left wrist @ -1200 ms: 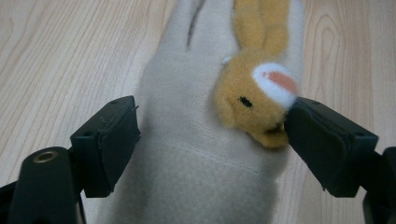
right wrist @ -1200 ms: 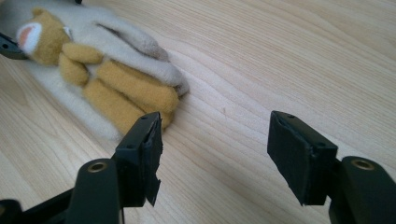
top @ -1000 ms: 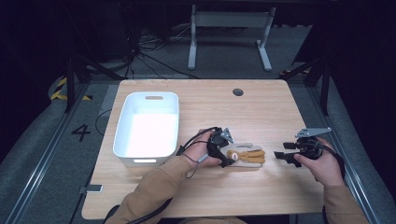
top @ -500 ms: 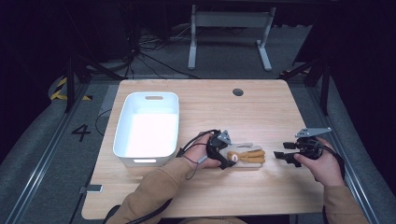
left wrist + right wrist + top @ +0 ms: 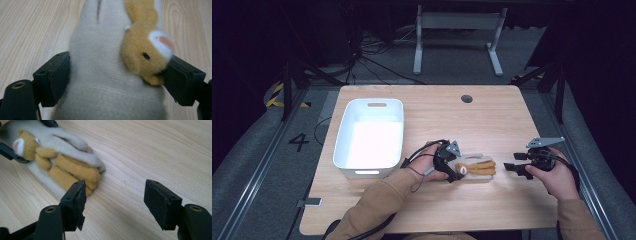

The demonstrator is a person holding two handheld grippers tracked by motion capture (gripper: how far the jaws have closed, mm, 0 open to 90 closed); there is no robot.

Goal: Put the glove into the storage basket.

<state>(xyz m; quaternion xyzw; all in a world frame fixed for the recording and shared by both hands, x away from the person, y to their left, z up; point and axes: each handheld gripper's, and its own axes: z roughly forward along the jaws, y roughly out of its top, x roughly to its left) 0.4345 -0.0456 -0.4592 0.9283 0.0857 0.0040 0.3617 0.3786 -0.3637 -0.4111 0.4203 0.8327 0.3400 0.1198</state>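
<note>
Here the left tool (image 5: 455,170) clamps the plush glove (image 5: 110,75), hiding its cuff, while the right tool (image 5: 117,200) gapes empty.

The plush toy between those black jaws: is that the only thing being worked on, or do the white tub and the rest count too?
In the job:
- plush toy, with the left gripper closed around it
- right gripper, open, waiting beside the toy
- tub, probably; it stands empty nearby

Just lying about:
- round hole in the table
- metal stand on the floor
</note>
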